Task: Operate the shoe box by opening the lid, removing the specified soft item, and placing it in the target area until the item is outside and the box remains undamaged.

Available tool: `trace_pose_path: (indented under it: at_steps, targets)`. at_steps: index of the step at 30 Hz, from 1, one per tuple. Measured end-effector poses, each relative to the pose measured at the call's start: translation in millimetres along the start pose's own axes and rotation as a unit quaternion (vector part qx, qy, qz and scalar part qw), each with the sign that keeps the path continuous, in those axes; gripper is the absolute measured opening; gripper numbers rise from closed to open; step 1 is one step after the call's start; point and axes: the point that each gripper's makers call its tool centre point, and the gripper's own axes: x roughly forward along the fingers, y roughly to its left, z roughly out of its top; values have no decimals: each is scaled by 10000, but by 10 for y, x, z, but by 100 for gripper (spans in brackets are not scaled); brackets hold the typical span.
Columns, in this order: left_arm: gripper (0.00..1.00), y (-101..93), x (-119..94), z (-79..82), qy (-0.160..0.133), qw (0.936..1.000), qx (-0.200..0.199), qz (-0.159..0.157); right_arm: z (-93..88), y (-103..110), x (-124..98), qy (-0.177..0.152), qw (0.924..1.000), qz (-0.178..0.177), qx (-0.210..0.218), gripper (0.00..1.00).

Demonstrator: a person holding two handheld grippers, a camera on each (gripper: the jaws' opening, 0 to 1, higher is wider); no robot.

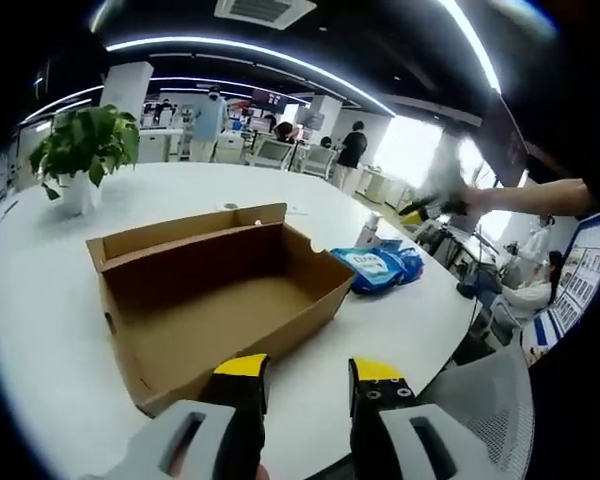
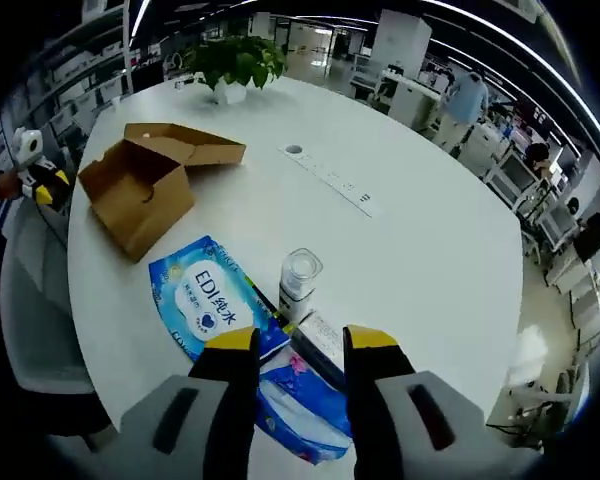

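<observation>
Yellow-tipped jaws of the left gripper (image 1: 309, 378) stand parted with nothing between them, and just ahead of them we see the open shoe box (image 1: 220, 300), brown cardboard, its inside bare, resting on the white table (image 1: 40, 300). Past the box's far right corner lies the blue soft pack (image 1: 378, 268), outside the box and touching or nearly touching it. Farther out, left of the box, stands a potted plant (image 1: 83, 150). At the right edge we see the other gripper, held by a bare arm (image 1: 540, 195), blurred.

The right gripper (image 2: 299, 345) also has its jaws apart and empty. Directly beyond its tips we find what the left gripper view cannot show clearly: the pack's white oval label reading "EDI" followed by Chinese characters, a small clear bottle (image 2: 299, 280) beside the pack, and a small white box (image 2: 323, 340) near the right jaw. A second blue pack (image 2: 305, 400) lies under the jaws. Farther off, up and left, sits the box with its lid (image 2: 195, 143) flung back.
</observation>
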Motion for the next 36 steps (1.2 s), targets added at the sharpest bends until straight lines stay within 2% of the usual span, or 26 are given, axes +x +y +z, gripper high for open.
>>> trace_pose_path:
  at_steps: [4, 11, 19, 23, 26, 27, 28, 29, 31, 34, 36]
  targets:
    - [31, 39, -9, 52, -48, 10000, -2, 59, -68, 129, -47, -225, 9987, -32, 456, 31]
    - [31, 345, -101, 184, -309, 9978, -211, 551, -172, 388, -67, -440, 9959, -109, 779, 31]
    - [32, 686, -220, 245, -426, 9928, -311, 1073, -112, 607, -98, -830, 9886, -129, 1251, 33]
    - [32, 912, -318, 261, -590, 9837, -626, 1578, -45, 730, -145, -1159, 9806, -178, 1568, 34]
    - [33, 1070, -349, 208, -591, 9775, -801, 1860, -69, 854, -161, -1210, 9790, -180, 1628, 35]
    - [33, 1140, -369, 181, -590, 9734, -906, 2022, -86, 904, -163, -1220, 9786, -189, 1646, 35]
    - [33, 1163, -369, 173, -590, 9725, -924, 2057, -98, 935, -164, -1227, 9782, -178, 1664, 35]
    - [33, 1215, -377, 155, -597, 9694, -977, 2171, -115, 987, -167, -1242, 9773, -158, 1709, 36]
    - [32, 1331, -421, 100, -570, 9591, -1124, 2534, -141, 1052, -176, -1272, 9755, -160, 1789, 37]
    - [31, 1393, -420, 39, -555, 9528, -1300, 2686, -175, 1141, -196, -1322, 9730, -168, 1886, 38]
    - [31, 1395, -385, -14, -502, 9524, -1364, 2679, -198, 1169, -188, -1349, 9711, -159, 1962, 38]
